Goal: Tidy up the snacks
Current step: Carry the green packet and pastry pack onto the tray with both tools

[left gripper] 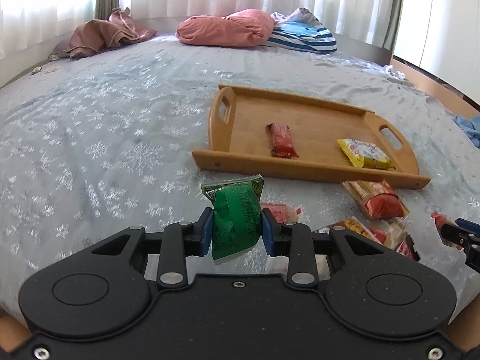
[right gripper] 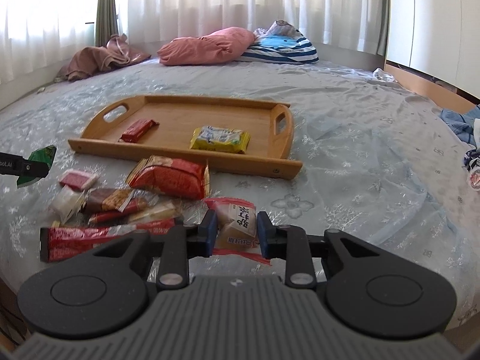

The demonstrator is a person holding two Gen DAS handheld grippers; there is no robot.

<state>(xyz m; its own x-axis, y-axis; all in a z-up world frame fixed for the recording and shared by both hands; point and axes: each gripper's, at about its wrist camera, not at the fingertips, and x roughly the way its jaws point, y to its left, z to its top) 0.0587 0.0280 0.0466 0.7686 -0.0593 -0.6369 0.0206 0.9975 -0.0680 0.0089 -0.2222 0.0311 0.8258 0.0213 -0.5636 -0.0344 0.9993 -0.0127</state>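
Left gripper (left gripper: 237, 228) clamped on a green foil snack packet (left gripper: 237, 219) raised over the bedspread, right gripper (right gripper: 235, 230) closed on a clear red-edged bread packet (right gripper: 237, 225), its lower edge hidden, wooden handled tray (right gripper: 228, 153) beyond.

Right gripper (right gripper: 235, 231) low over the bedspread (right gripper: 345, 180), blue pads either side of a clear-wrapped pastry packet (right gripper: 237, 225), touching it by the look of things. Loose snacks (right gripper: 129, 198) heaped to its left, and beyond them the wooden tray (right gripper: 186, 153) carries a red bar (right gripper: 138, 130) and a yellow packet (right gripper: 220, 139) (well apart).
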